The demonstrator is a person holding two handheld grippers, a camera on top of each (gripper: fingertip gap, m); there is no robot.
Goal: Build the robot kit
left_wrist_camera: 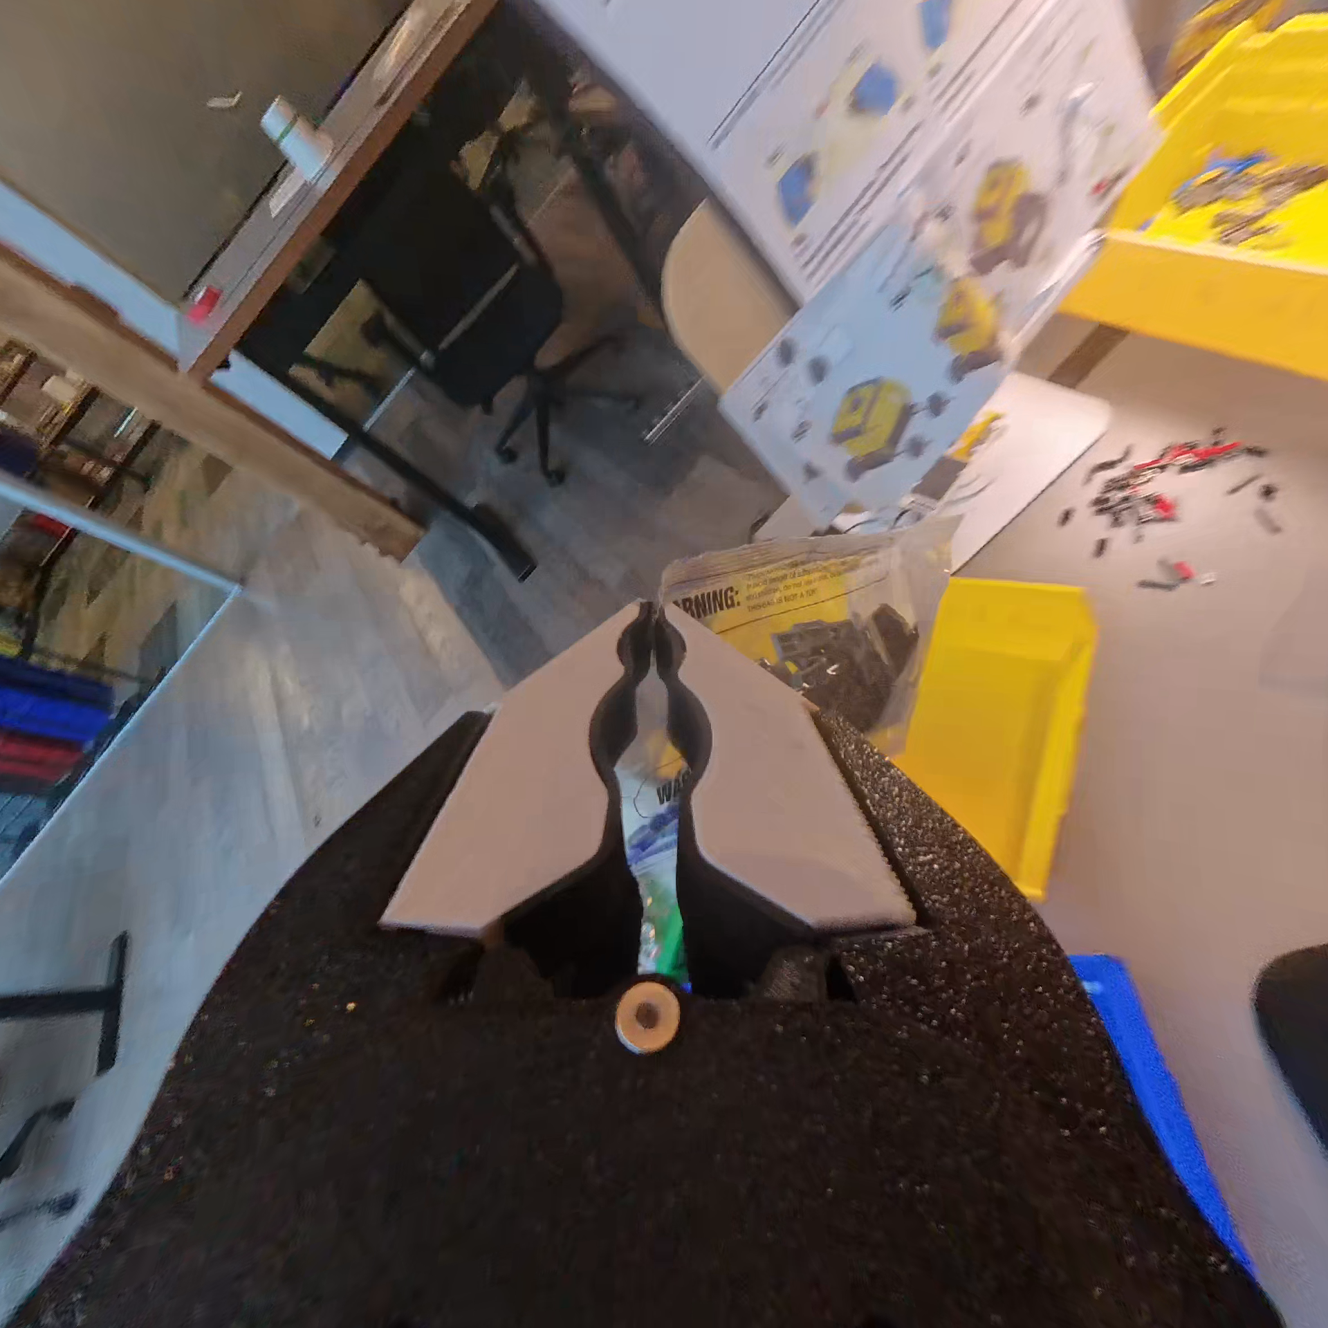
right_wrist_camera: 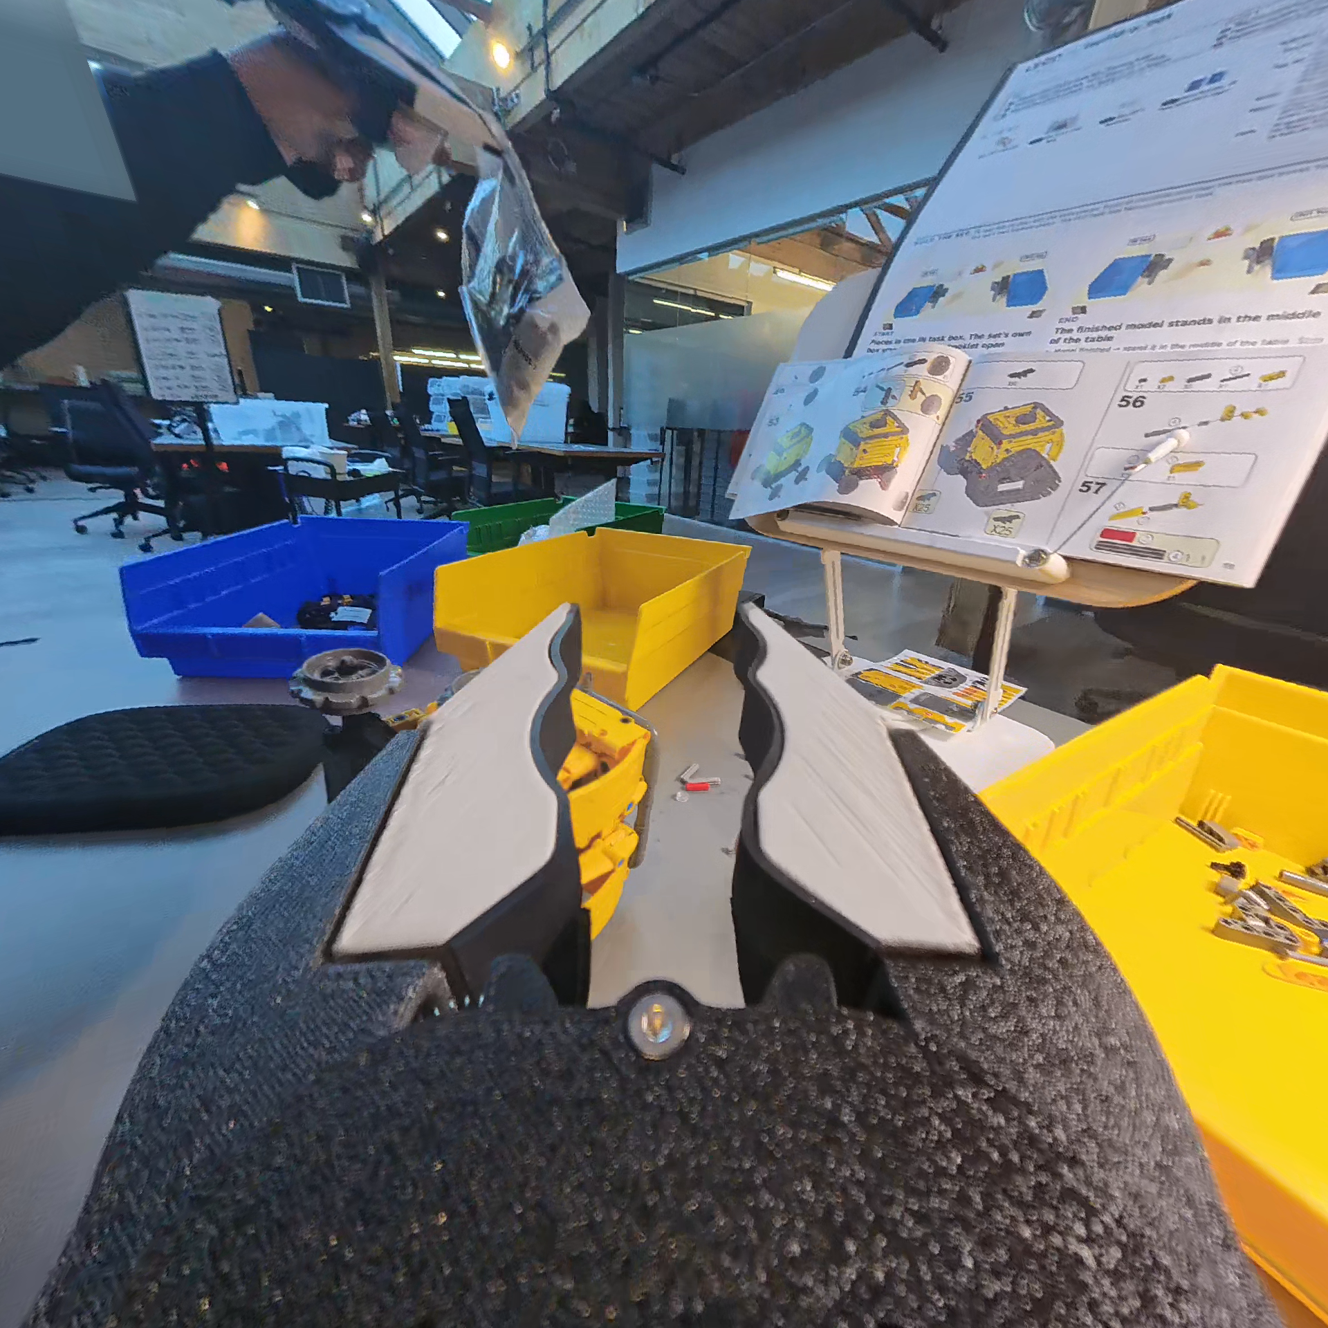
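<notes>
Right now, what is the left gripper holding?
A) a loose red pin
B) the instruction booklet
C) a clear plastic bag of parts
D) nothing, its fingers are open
C: in the left wrist view the left gripper is closed with its fingers pinching the edge of the clear plastic bag, which hangs in the air above the yellow bin.

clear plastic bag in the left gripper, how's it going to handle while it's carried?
Likely floppy: the clear plastic bag hangs limp and creased from the left gripper, which pinches only its top edge. Probably bottom-heavy, since dark small pieces sit low inside, so it may swing. The glossy film looks slippery and could creep out of a thin edge pinch. The right gripper is open, apart from it.
</notes>
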